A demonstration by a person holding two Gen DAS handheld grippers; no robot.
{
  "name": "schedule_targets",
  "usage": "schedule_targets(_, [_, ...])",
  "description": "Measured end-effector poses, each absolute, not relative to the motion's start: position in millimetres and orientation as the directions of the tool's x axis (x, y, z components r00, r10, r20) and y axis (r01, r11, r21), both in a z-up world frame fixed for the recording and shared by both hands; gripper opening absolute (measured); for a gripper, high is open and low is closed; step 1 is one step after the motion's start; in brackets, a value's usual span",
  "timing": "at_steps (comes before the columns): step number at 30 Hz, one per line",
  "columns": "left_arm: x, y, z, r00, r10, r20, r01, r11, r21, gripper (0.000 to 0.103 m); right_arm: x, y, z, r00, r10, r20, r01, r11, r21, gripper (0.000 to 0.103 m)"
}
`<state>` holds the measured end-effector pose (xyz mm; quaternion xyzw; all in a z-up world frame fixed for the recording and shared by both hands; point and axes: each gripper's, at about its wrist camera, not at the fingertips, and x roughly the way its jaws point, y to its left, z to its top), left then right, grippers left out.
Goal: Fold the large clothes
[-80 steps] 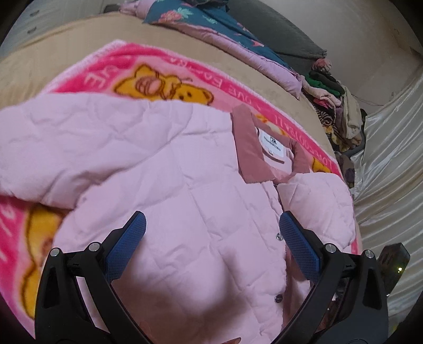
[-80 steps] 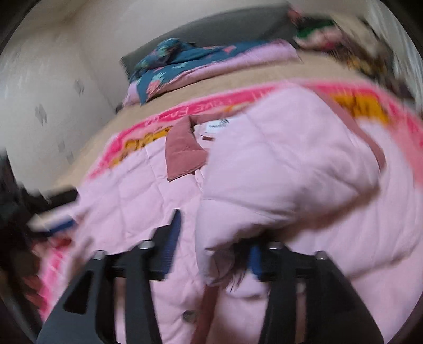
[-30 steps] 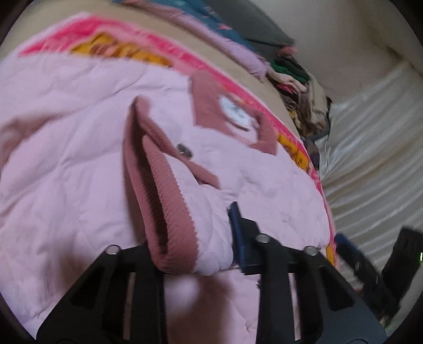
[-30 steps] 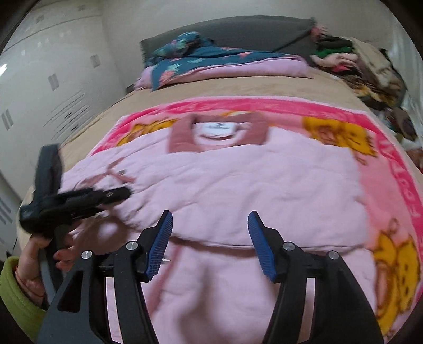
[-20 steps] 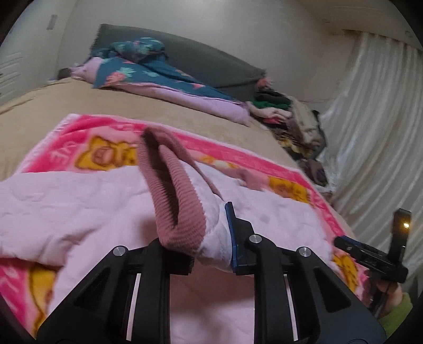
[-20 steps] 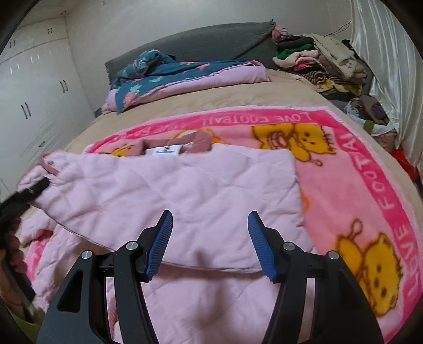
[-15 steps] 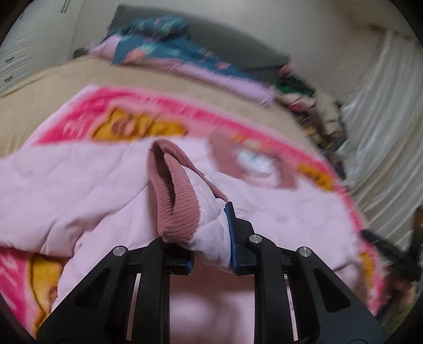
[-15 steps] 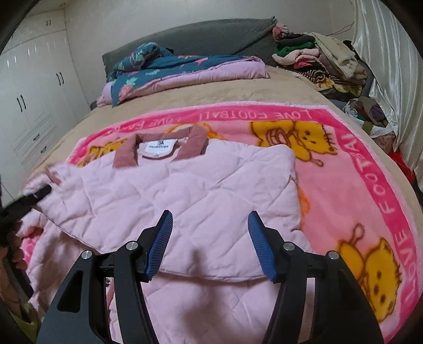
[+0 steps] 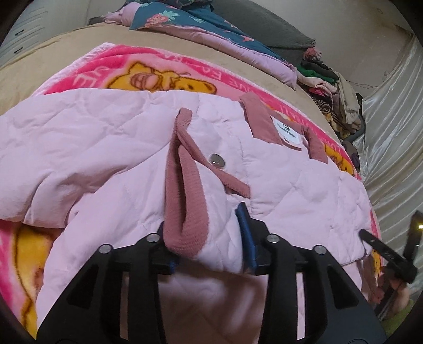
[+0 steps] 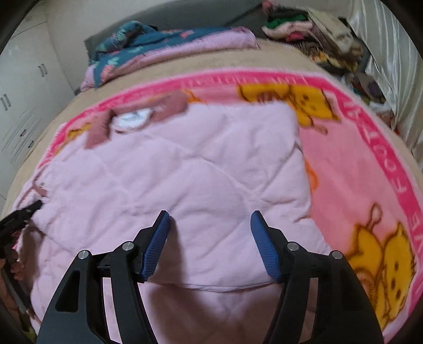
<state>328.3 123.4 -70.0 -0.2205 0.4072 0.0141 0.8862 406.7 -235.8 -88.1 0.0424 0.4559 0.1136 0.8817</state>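
Observation:
A pale pink quilted jacket [image 9: 111, 148] with a dusty-rose collar [image 9: 261, 121] lies on a pink cartoon-bear blanket [image 9: 127, 66]. My left gripper [image 9: 208, 238] is shut on the sleeve end with its rose ribbed cuff [image 9: 185, 206], holding it over the jacket body. In the right wrist view the jacket [image 10: 198, 169] lies with its right side folded in, and my right gripper [image 10: 208, 238] is open and empty just above the folded part. The left gripper [image 10: 23, 214] shows at the left edge there.
The blanket [image 10: 370, 164] covers a tan bed [image 9: 53, 53]. A floral quilt [image 9: 198, 23] lies at the headboard. A heap of clothes [image 9: 333, 90] sits at the far right, beside a shiny curtain [image 9: 391, 137]. White wardrobes [image 10: 23, 100] stand left.
My left gripper has carried the cuffed sleeve lower and inward over the jacket body. My right gripper stays open and has dropped closer to the folded jacket.

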Motion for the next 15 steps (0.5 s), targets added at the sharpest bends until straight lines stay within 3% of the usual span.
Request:
schedule_targets(9, [316.3, 125.6, -59.2, 0.660, -0.146, -0.737, -0.214, 0.904, -0.371, 0.047, 400.6, -234.4, -86.4, 0.576, 0.197, -0.793, -0.131, 0.980, 0.149, 0.065])
schedule_targets(15, [298.7, 139.5, -40.0, 0.684, -0.105, -0.722, -0.246, 0.899, -0.363, 0.081, 374.4, -215.1, -59.8, 0.623, 0.243, -0.744, -0.186, 0.969, 0.160, 0.081])
